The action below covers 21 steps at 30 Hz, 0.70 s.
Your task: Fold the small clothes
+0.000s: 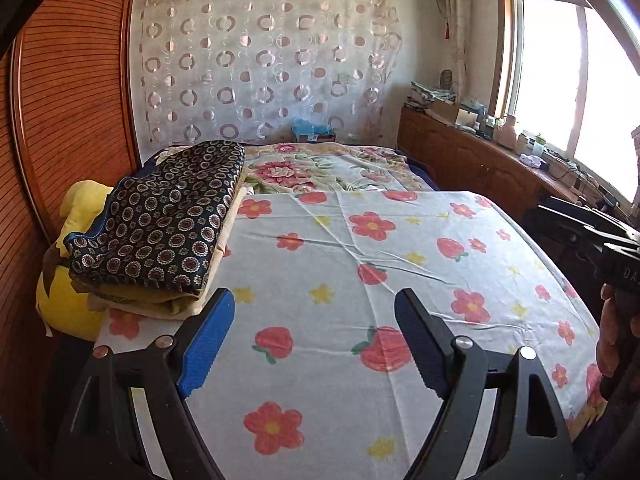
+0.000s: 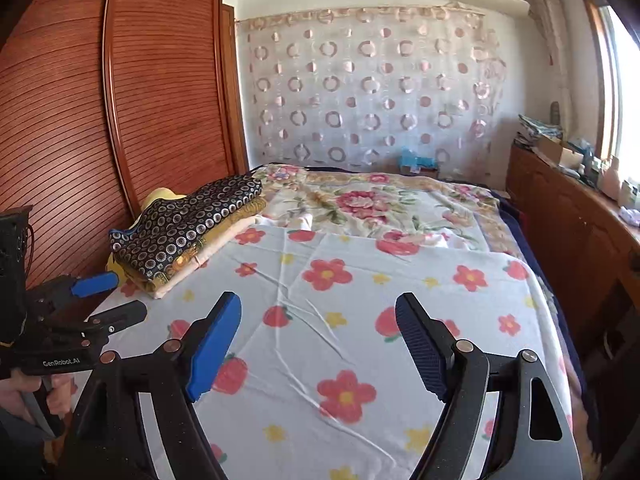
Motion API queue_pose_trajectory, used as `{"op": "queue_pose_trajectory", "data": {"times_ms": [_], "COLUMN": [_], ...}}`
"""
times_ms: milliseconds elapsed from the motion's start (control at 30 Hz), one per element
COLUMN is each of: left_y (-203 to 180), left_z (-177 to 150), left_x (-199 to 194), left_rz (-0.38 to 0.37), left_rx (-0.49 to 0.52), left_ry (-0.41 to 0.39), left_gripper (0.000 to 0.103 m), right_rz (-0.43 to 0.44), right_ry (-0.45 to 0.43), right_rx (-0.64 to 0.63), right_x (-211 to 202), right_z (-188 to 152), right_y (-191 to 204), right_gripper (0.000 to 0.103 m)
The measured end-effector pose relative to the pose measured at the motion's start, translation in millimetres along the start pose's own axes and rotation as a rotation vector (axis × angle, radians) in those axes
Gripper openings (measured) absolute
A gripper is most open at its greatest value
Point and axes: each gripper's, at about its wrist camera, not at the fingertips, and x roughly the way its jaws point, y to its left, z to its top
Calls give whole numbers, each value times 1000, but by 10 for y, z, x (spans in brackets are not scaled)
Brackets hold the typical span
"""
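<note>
A stack of folded clothes [image 1: 160,224] lies at the bed's left side, topped by a dark piece with ring patterns; it shows as the folded stack [image 2: 188,232] in the right wrist view too. My left gripper [image 1: 314,340] hovers open over the flowered white sheet [image 1: 360,264], just right of the stack, with nothing between its fingers. My right gripper [image 2: 318,344] is open above the same sheet [image 2: 360,300], holding nothing. In the right wrist view my left gripper [image 2: 108,300] appears at the left, a hand on its handle. No loose garment is in sight.
A yellow pillow [image 1: 68,280] sits under the stack by the slatted wooden wardrobe [image 1: 68,120]. A rose-patterned blanket [image 2: 380,204] covers the far bed. A wooden sideboard [image 1: 480,160] with clutter runs along the right under the window. A circle-patterned curtain [image 1: 264,68] hangs behind.
</note>
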Motion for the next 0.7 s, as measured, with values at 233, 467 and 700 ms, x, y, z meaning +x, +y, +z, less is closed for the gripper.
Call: {"op": "queue_pose_trajectory", "data": {"times_ms": [233, 467, 700], "left_y": [-215, -297, -282], "left_z": [168, 404, 588], "left_x": [-180, -487, -782], "left_rz": [-13, -3, 11], "left_rx": [34, 50, 56], "left_ry": [-45, -121, -200], "left_gripper": [83, 83, 83], "right_rz": [-55, -88, -111], "right_ry": [-43, -120, -173], "right_rx": [25, 39, 53], "right_x": [-372, -694, -904], "right_z": [-113, -133, -209], "right_y": [74, 215, 335], "right_gripper": [81, 81, 81]}}
